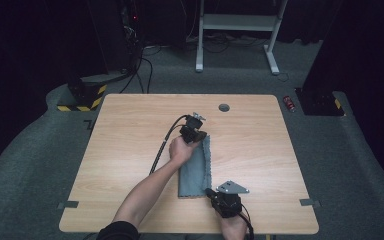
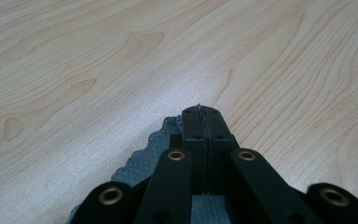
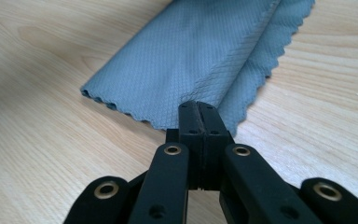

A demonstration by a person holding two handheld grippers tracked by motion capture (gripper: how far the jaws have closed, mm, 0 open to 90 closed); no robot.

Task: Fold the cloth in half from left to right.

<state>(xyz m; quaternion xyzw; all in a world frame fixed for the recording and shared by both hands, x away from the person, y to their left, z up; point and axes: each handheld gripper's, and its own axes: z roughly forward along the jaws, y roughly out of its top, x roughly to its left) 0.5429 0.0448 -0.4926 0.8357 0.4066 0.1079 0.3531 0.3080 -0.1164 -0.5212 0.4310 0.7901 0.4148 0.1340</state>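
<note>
High view first: a grey cloth (image 1: 196, 170) lies in the middle of the wooden table (image 1: 130, 130), folded into a long strip that runs from the middle of the frame down toward the bottom. The left gripper (image 1: 200, 136) sits at the top end of the cloth, held by a hand (image 1: 181, 149) whose arm comes up from the bottom left. The right gripper (image 1: 209, 192) sits at the bottom end of the cloth, near the bottom edge of the frame, with a grey three-cornered plate on top.

Left gripper view: the two black jaws are pressed together in the lower middle of the frame. A thin edge of the cloth (image 2: 140, 161) shows pinched between them, and more of the wavy edge peeks out to the lower left.

Right gripper view: the jaws are squeezed together at the lower middle, right at the zigzag edge of the cloth (image 3: 191, 60). The cloth seems caught between them. From there it stretches toward the upper right in flat folded layers on the table (image 3: 42, 140).
</note>
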